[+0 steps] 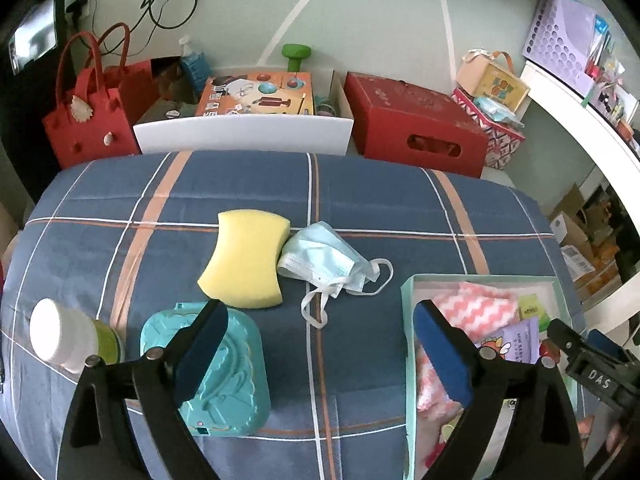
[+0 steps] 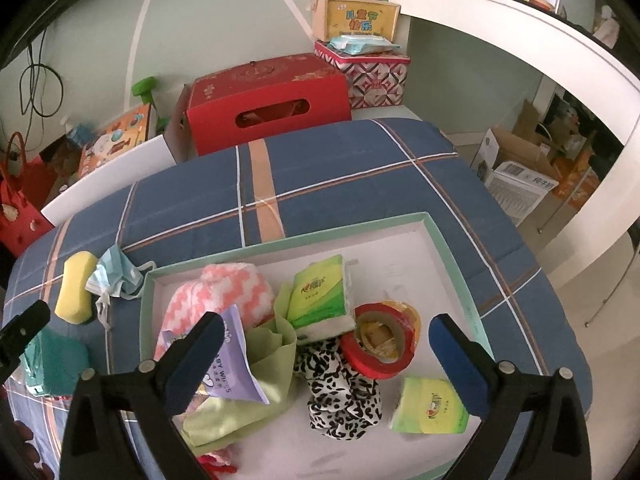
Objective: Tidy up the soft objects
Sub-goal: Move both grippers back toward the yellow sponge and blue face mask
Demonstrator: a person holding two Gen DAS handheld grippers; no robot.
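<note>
While both hang wide open and empty | left gripper [image 1: 320, 344], right gripper [image 2: 326, 344] | between placements | next: sponge [image 1: 244, 258] or mask [image 1: 324, 260] into tray [image 2: 280, 246]

Porous foam sponge [image 1: 244, 258], pleated fabric mask [image 1: 322, 258], glossy tape roll [image 2: 378, 346]

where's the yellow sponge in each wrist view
Left wrist view: the yellow sponge lies at the middle of the picture on the plaid cloth, ahead of the open left gripper.
Right wrist view: the sponge sits at the left edge, outside the tray.
Shared landmark: the blue face mask lies against the sponge's right side in both views.
</note>
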